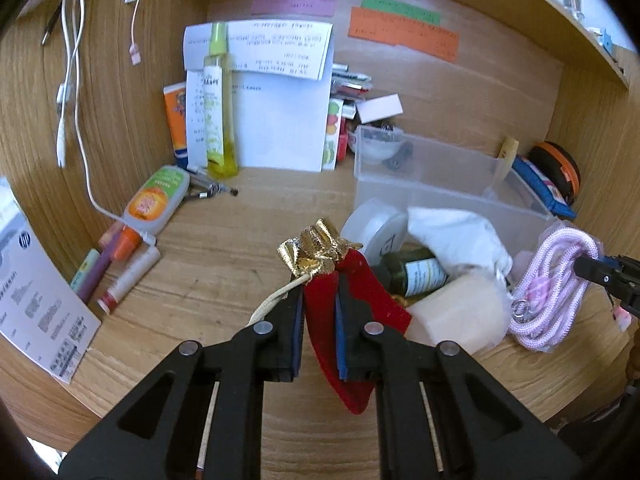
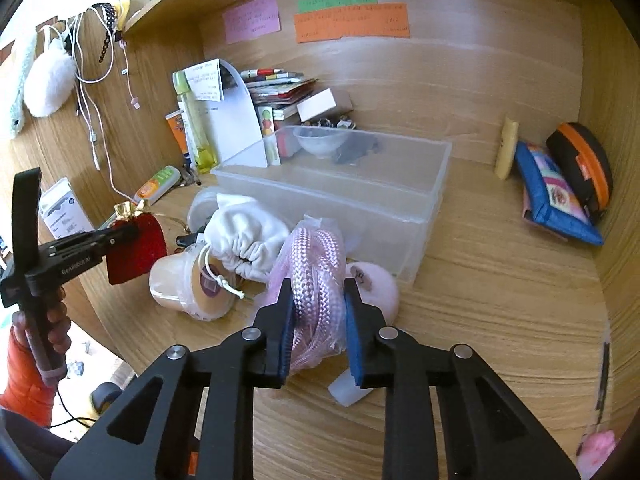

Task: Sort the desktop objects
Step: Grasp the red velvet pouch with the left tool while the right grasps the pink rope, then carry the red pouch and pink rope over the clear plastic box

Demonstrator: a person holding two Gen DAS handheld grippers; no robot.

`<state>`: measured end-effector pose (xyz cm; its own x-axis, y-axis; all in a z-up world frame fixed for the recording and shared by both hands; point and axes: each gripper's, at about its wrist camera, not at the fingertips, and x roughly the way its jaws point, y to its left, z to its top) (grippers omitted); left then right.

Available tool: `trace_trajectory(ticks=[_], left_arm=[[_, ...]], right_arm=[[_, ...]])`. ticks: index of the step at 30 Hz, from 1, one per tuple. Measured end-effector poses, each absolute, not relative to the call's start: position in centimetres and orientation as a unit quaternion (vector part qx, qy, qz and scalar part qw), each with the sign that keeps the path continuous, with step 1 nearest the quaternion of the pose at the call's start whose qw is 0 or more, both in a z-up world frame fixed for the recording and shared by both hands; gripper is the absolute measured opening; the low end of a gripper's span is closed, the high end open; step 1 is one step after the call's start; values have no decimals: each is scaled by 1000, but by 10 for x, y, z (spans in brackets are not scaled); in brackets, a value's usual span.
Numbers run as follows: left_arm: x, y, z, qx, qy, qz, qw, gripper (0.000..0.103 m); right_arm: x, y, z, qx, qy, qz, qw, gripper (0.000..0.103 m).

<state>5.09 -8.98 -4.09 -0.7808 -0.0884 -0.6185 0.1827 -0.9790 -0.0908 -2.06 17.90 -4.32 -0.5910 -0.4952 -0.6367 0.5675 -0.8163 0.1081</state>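
My left gripper [image 1: 319, 286] is shut on a red velvet pouch [image 1: 352, 308] with a gold top, held above the desk; the pouch also shows in the right wrist view [image 2: 138, 246]. My right gripper [image 2: 318, 294] is shut on a coil of pink rope in a clear bag [image 2: 316, 276]; the rope also shows in the left wrist view [image 1: 548, 292]. A clear plastic bin [image 2: 360, 184] stands behind, holding a small bowl [image 2: 320, 142]. A white drawstring bag [image 2: 248, 228], a cream tape roll in plastic [image 2: 192, 284] and a dark green bottle [image 1: 416, 272] lie in front of the bin.
Papers, a yellow spray bottle [image 1: 216, 108] and an orange box lean against the back left wall. A tube and pens [image 1: 120, 264] lie at the left. A blue pouch [image 2: 552, 196] and a black-orange case [image 2: 584, 164] sit at the right. Cables hang on the left wall.
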Motion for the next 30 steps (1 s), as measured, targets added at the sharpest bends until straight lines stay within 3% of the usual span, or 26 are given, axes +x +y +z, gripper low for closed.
trace_trajectory(ticks=[30], left_arm=[[-35, -75, 58, 271, 55, -961, 6, 12]], right_arm=[[-62, 180, 56, 237, 70, -919, 308, 20]])
